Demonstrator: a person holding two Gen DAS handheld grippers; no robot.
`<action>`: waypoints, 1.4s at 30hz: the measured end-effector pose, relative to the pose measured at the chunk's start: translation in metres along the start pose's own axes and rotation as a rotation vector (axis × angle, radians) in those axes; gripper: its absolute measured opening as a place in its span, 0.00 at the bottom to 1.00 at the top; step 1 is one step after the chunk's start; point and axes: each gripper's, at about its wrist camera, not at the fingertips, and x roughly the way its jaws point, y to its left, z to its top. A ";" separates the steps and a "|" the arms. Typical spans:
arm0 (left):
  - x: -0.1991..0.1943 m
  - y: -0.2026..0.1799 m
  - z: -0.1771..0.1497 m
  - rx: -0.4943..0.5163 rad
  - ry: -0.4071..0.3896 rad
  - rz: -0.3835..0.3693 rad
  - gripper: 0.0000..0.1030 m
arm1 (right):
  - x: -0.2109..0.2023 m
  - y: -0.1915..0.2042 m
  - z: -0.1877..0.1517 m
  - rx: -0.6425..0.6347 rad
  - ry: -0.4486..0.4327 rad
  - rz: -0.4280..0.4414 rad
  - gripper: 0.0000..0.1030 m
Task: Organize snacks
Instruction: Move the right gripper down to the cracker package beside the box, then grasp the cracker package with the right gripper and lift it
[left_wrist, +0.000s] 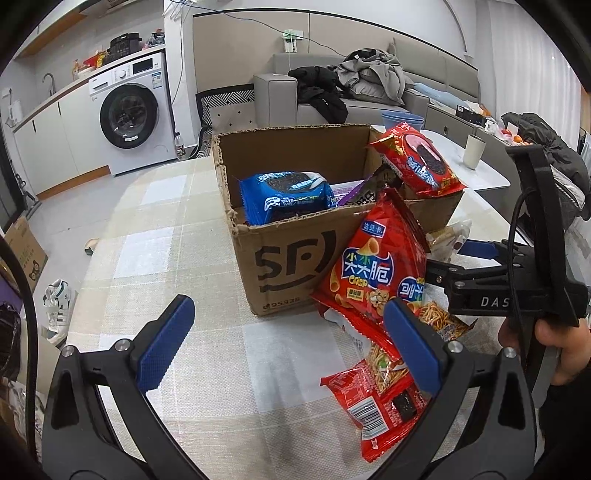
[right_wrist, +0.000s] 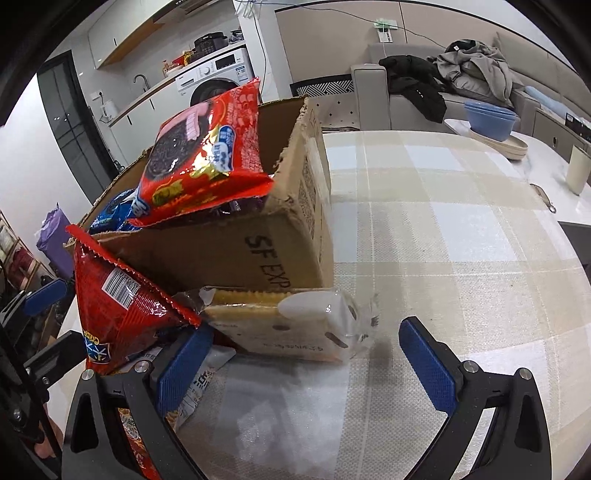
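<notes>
Midway through packing: cardboard box (left_wrist: 295, 254) near the table's middle, holding a blue cookie pack (left_wrist: 286, 195); red crisp bag (left_wrist: 373, 269) leaning on its front wall. Left gripper (left_wrist: 288, 343) and right gripper (right_wrist: 306, 354) both spread wide, empty. Next, probably closing on the cracker pack (right_wrist: 280, 325) beside the box and lifting it in.

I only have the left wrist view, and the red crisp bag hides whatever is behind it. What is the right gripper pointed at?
Observer: A clear-wrapped cracker pack, lying on the table against the side of the cardboard box.
Operator: Has the right gripper got hold of it?
Observer: No. The right gripper is open and holds nothing; the pack lies just ahead of its fingertips.
Operator: Is anything on top of the pack?
Observer: Yes. The red crisp bag leans on the box corner, and its lower corner overlaps the pack's left end.
</notes>
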 end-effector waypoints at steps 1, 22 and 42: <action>0.000 0.000 0.000 0.000 0.000 0.000 0.99 | 0.001 0.000 0.001 -0.002 0.003 0.001 1.00; -0.002 -0.009 -0.007 0.016 -0.001 -0.006 0.99 | 0.006 -0.004 0.003 -0.006 0.019 0.032 0.71; -0.005 -0.014 -0.009 0.034 -0.003 -0.013 0.99 | -0.030 -0.012 -0.013 -0.003 -0.019 0.067 0.27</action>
